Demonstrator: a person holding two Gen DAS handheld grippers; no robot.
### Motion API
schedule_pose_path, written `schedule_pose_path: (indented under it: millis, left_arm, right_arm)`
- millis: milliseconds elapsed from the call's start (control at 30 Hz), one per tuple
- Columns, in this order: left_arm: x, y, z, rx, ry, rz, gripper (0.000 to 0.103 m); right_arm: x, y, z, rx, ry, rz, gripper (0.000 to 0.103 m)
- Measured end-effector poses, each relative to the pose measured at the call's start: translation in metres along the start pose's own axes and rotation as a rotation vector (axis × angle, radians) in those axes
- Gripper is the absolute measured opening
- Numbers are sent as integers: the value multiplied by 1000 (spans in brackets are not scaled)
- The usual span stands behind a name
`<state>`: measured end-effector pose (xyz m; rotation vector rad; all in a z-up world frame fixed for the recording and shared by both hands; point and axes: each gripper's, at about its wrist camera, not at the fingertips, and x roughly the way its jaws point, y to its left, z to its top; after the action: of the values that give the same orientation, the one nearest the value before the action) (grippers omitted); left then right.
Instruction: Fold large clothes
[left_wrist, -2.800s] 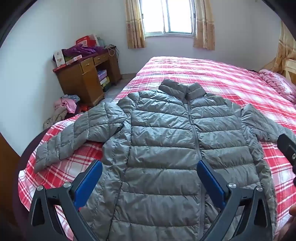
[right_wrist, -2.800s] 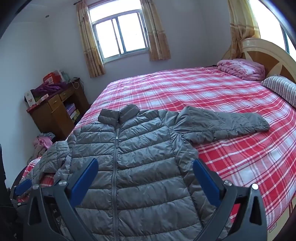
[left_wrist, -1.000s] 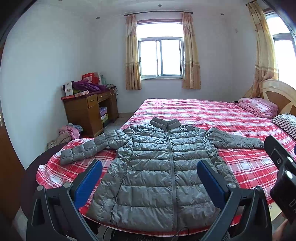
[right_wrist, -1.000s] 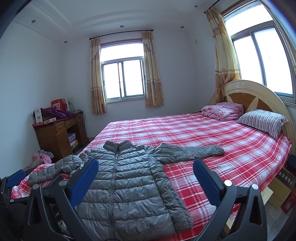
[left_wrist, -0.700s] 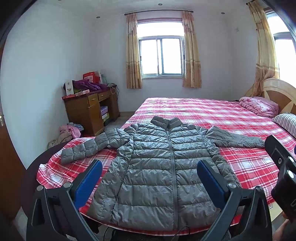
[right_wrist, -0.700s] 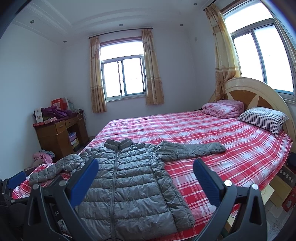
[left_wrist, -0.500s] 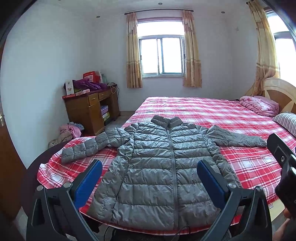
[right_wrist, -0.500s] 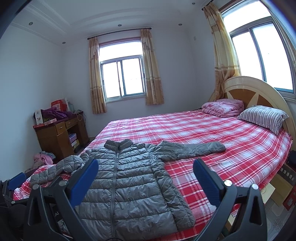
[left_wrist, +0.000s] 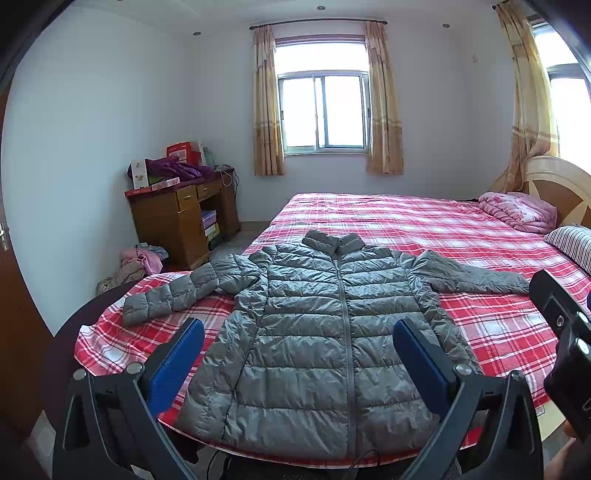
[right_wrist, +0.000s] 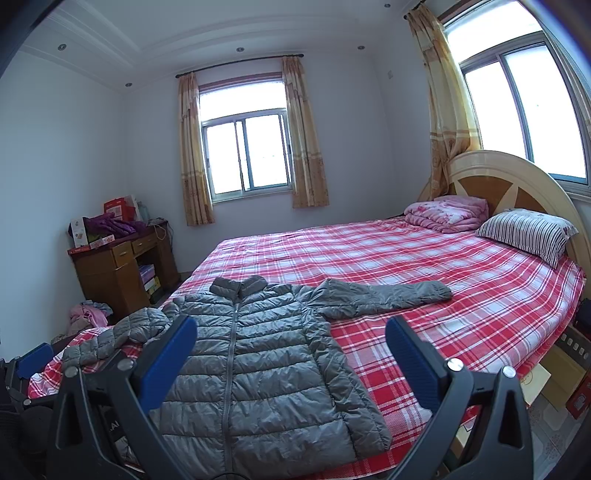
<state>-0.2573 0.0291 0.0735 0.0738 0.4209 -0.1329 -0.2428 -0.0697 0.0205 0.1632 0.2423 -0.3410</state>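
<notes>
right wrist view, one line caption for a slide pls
Open right claw above grey puffer jacket spread flat on plaid bed.

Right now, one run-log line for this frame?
phase: pre-fold | jacket: flat, zipped, sleeves spread on bed | left gripper: open, empty | right gripper: open, empty | contact: none

Both tongs (left_wrist: 297, 350) (right_wrist: 290, 347) have black frames, blue finger pads and silver screws.

At centre I see a bed (right_wrist: 461, 295) with a striped pillow (right_wrist: 524, 230) and pink quilt (right_wrist: 445, 212) at right; a wooden desk (right_wrist: 118, 266) at left; a curtained window (right_wrist: 245, 155) above.
</notes>
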Motion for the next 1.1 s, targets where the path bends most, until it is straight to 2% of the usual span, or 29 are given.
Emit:
schedule_pose_path:
  millis: [267, 433, 633, 767, 867, 1100]
  left_arm:
    - [3, 1, -2, -1, 14, -9, 102]
    - [27, -4, -6, 17, 42, -13, 102]
    - [91, -5, -2, 0, 139, -37, 102]
    - [125, -5, 12, 3, 157, -18, 102]
    - [151, -2, 26, -3, 163, -10, 102]
    - [223, 14, 53, -40, 228, -100, 102]
  right_arm:
    - [0, 3, 2, -6, 16, 7, 103]
    - [12, 0, -1, -8, 46, 16, 103]
    - [58, -17, -7, 12, 116, -26, 103]
    - [92, -26, 1, 35, 150, -33, 103]
    - [112, -27, 15, 36, 128, -43, 103]
    - [161, -45, 42, 69, 136, -69, 103]
